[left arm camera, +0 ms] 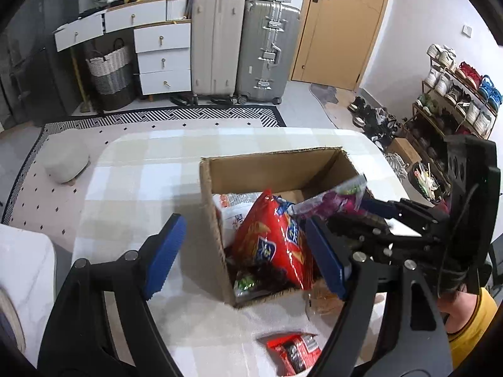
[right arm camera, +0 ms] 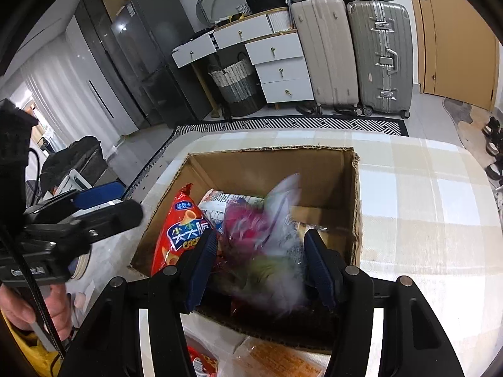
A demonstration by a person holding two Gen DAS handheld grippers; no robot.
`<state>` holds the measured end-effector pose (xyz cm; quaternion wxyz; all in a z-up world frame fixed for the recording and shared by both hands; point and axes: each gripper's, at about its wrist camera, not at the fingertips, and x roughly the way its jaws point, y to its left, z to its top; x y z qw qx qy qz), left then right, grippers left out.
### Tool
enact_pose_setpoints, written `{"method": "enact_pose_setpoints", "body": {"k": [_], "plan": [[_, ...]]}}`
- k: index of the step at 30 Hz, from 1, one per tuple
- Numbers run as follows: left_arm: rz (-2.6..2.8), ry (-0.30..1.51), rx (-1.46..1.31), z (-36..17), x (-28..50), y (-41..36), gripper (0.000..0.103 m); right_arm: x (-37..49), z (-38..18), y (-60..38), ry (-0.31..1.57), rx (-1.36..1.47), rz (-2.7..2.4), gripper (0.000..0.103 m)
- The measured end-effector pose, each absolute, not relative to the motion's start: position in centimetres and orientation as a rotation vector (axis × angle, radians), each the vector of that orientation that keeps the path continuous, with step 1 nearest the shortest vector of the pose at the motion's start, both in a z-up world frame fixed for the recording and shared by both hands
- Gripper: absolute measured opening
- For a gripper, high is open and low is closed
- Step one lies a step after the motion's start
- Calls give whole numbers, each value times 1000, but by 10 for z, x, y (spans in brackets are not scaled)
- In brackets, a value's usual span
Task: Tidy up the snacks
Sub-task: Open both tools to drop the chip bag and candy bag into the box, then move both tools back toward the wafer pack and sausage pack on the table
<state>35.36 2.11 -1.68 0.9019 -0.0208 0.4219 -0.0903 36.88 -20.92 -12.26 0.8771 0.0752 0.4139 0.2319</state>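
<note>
Snacks go into the cardboard box (right arm camera: 327,169): right tool (right arm camera: 261,267) grasps a blurred pink-and-white packet (right arm camera: 267,238) over it, due for release; left tool (left arm camera: 242,254) hangs released, empty.

The right gripper (right arm camera: 259,270) hangs over an open cardboard box (right arm camera: 352,194) on the checked tabletop (right arm camera: 424,207), its blue fingers (right arm camera: 202,270) either side of a blurred pink-and-clear bag (right arm camera: 270,220). A red chip bag (right arm camera: 180,229) leans inside at the left. The left gripper (right arm camera: 103,207) shows at the left edge.
</note>
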Motion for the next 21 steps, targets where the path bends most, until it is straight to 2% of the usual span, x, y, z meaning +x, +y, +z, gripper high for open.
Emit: {"method": "enact_pose_setpoints", "body": {"k": [3,9,11,16,19,21], "plan": [[-179,850,-49,-8,332,27,79,360,-115,-214,837,147,450,65],[-160,798,-47,16,277,24,80,327,-87,-229,770,171,435,66],[-162,774,-53,25,256,22,81,307,-73,-232,727,166,438,75],[-174,727,-58,45,206,16,86,251,-38,-233,614,94,440,77],[-176,700,-49,55,176,10,86,216,-19,-238,546,75,425,90],[-176,689,-51,60,156,7,86,190,-8,-244,489,78,413,91]]}}
